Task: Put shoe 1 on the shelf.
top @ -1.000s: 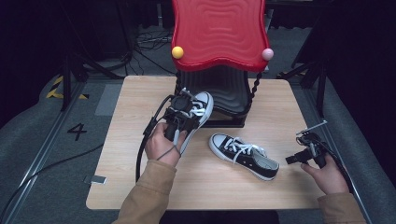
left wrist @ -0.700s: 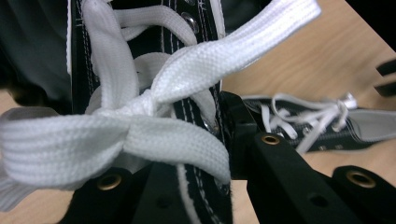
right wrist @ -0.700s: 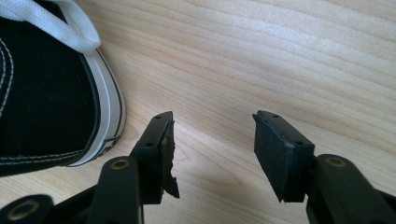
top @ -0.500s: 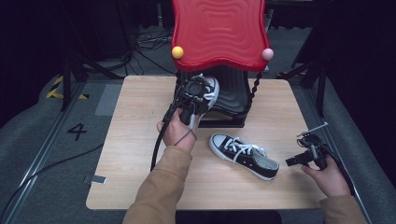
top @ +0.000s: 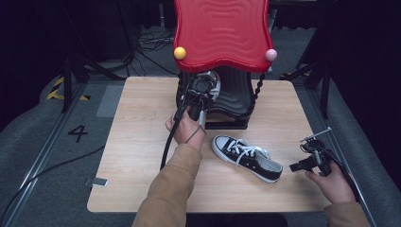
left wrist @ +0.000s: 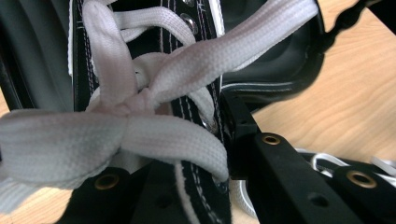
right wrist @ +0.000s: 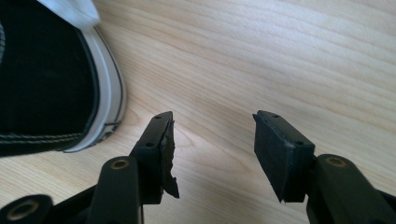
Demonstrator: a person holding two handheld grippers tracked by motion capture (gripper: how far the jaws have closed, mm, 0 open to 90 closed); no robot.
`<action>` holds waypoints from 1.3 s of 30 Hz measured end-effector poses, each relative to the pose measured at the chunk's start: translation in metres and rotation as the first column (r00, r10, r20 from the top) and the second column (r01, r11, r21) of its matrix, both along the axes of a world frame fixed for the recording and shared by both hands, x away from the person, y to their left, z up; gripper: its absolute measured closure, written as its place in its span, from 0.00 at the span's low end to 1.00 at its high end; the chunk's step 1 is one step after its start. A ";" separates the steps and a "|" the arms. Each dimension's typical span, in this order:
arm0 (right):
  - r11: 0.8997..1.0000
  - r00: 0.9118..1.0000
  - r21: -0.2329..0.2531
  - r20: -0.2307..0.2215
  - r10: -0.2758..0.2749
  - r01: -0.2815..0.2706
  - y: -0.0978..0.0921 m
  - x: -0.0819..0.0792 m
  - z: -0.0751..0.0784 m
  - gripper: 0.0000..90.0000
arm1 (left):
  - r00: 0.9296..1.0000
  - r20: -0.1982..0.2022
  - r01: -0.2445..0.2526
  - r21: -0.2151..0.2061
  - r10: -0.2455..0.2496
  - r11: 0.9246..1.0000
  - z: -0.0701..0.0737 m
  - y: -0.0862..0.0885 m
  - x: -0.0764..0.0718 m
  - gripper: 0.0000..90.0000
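A black sneaker with white laces [top: 209, 83] is held up at the mouth of the black rack [top: 234, 97], under its red wavy top [top: 220, 30]. My left gripper [top: 197, 94] is shut on it; in the left gripper view the jaws clamp the eyelet edge beside the laces [left wrist: 140, 102], with the left gripper [left wrist: 187, 163] close behind them. The matching sneaker [top: 246, 158] lies on the wooden table [top: 142, 142], toe toward the rack. My right gripper [top: 306, 163] rests low by its heel, apart from it. In the right gripper view the right gripper [right wrist: 212, 140] stands open, the heel [right wrist: 46, 84] to its left.
A yellow ball [top: 179, 53] and a pink ball [top: 270, 55] sit at the red top's front corners, on twisted black posts [top: 257, 90]. Grey floor, cables and dark stands surround the table. Bare wood [right wrist: 280, 56] lies ahead of the right gripper.
My left gripper has carried the sneaker away from the person, from mid-table up to the rack's opening. The right gripper and the lying sneaker have stayed put.
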State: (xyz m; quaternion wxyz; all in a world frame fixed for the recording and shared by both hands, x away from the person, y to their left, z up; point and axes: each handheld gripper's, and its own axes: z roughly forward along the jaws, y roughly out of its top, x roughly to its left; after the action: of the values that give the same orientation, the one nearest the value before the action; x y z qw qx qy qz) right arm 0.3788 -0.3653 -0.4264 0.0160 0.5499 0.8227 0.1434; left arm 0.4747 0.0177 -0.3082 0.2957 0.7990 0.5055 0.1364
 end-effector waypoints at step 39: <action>1.000 1.000 -0.004 -0.031 -0.005 0.005 -0.002 -0.004 -0.009 0.51 | 0.993 -0.116 0.049 0.126 -0.034 0.991 -0.014 -0.026 0.025 0.70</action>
State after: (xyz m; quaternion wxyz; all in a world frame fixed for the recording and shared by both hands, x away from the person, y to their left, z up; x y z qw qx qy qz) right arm 0.3743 -0.3671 -0.4357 0.0050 0.5541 0.8217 0.1332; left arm 0.4994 -0.0084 -0.3225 0.2170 0.8332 0.4949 0.1168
